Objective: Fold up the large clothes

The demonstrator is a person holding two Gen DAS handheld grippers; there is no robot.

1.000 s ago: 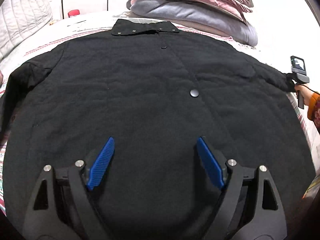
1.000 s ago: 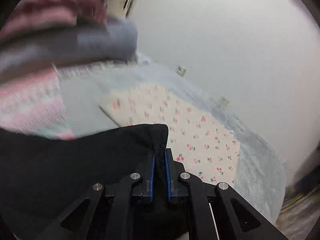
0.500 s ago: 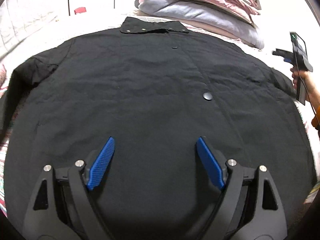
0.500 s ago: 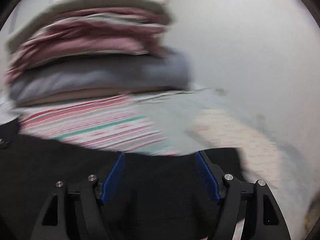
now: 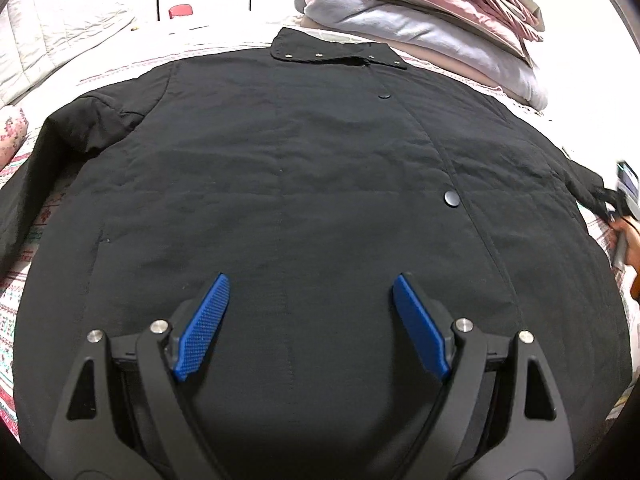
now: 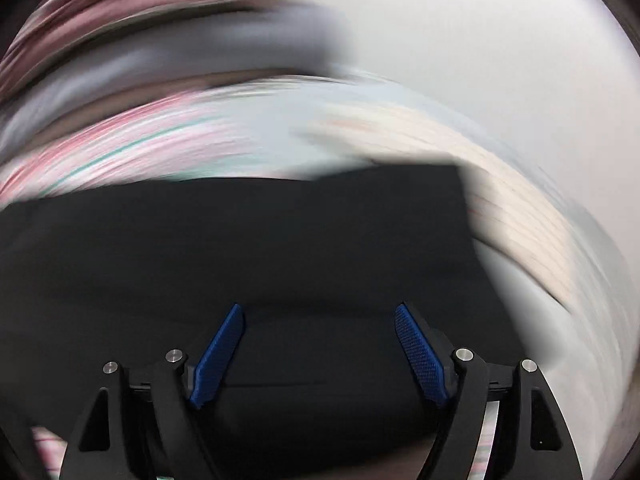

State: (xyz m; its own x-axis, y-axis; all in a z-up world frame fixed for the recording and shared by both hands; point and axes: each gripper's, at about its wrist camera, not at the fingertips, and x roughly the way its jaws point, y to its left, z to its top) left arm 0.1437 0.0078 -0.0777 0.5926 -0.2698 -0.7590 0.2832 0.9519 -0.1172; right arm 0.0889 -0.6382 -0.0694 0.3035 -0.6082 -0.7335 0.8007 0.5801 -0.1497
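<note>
Fingers of both the left gripper (image 5: 306, 286) and right gripper (image 6: 319, 316) gape, blue ribbed pads over the matte, quilted black jacket (image 5: 304, 160).

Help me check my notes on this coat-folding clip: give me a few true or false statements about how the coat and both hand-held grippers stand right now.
1. The large black padded coat lies spread flat, front up, collar away from the left camera. True.
2. The left hand-held gripper is clamped on the coat's hem. False: its jaws stand wide open over the fabric, holding nothing.
3. The right hand-held gripper is open. True: its blue pads stand apart above black fabric.
4. The stack of folded pink and grey bedding sits on top of the coat. False: it lies beyond the collar.
5. The coat is already folded in half. False: both sleeves stretch outward.
</note>
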